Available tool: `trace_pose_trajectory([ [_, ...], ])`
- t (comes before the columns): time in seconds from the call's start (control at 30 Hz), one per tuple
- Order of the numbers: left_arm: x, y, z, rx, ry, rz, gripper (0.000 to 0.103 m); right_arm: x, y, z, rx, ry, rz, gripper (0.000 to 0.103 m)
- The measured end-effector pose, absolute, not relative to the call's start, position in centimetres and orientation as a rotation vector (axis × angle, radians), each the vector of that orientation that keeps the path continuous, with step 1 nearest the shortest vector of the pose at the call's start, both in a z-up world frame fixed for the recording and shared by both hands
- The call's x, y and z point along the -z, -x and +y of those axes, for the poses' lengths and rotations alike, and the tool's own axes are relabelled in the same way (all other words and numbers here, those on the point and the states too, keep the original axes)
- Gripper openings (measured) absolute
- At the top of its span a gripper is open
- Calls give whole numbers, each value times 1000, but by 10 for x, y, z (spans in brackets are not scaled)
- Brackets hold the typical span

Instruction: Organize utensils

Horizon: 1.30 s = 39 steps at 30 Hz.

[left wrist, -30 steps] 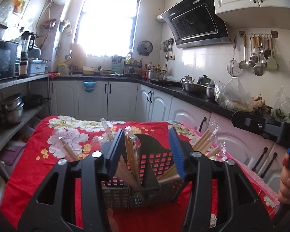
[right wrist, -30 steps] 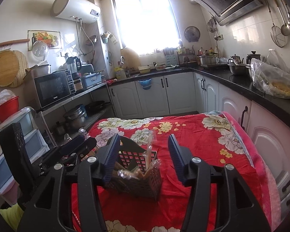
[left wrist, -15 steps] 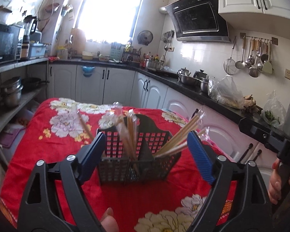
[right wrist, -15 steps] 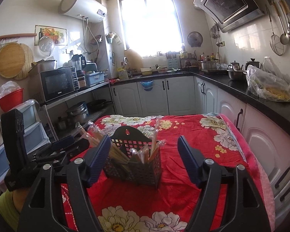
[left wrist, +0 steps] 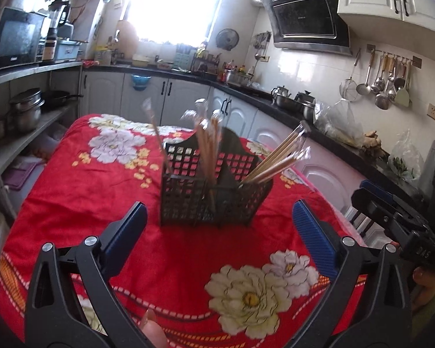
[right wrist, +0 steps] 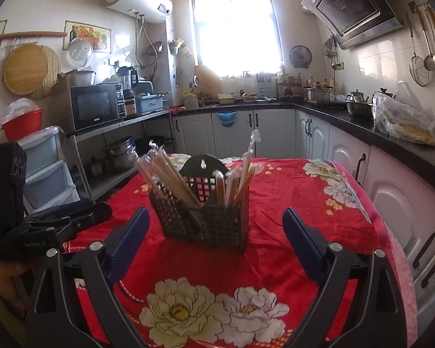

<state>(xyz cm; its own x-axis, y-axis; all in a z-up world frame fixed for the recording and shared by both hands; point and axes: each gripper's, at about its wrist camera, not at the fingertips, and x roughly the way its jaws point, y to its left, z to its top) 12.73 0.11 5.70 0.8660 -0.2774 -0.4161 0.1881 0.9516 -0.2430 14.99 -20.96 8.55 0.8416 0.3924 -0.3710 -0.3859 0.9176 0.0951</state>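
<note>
A black perforated utensil caddy (left wrist: 208, 200) (right wrist: 208, 220) stands upright on the red flowered tablecloth (left wrist: 84, 185) (right wrist: 290, 200). Wrapped wooden chopsticks (left wrist: 278, 156) (right wrist: 168, 174) lean out of its compartments, several more (left wrist: 208, 142) (right wrist: 240, 174) upright in the middle. My left gripper (left wrist: 217, 226) sits back from the caddy, jaws opening wide, nothing between them. My right gripper (right wrist: 216, 232) also hangs short of the caddy, jaws opening, with nothing in them. The right gripper's body (left wrist: 400, 229) shows at the right of the left wrist view; the left gripper's body (right wrist: 43, 229) shows at the left of the right wrist view.
White cabinets under a dark counter (right wrist: 391, 142) run along the right and back. Shelves with a microwave (right wrist: 95, 107) and pots (left wrist: 26, 110) line the left. Ladles (left wrist: 382, 87) hang on the wall. The table's right edge (right wrist: 391, 232) lies close to the cabinets.
Both grippers have pulled back from the caddy and their jaws have spread wide. The chopsticks that stood between the left jaws now rest in the caddy.
</note>
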Motion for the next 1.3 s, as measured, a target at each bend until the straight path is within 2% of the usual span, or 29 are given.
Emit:
trace_pose_trajectory([
  [0.17, -44, -118, 9, 207, 200, 470, 92, -72, -138, -204, -406, -1, 396, 95],
  [0.57, -20, -103, 17, 149, 205, 495, 92, -37, -126, -193, -382, 51, 425, 96],
  [1.3, 4, -97, 14, 44, 138, 388, 92, -3, -124, -189, -281, 25, 354, 97],
])
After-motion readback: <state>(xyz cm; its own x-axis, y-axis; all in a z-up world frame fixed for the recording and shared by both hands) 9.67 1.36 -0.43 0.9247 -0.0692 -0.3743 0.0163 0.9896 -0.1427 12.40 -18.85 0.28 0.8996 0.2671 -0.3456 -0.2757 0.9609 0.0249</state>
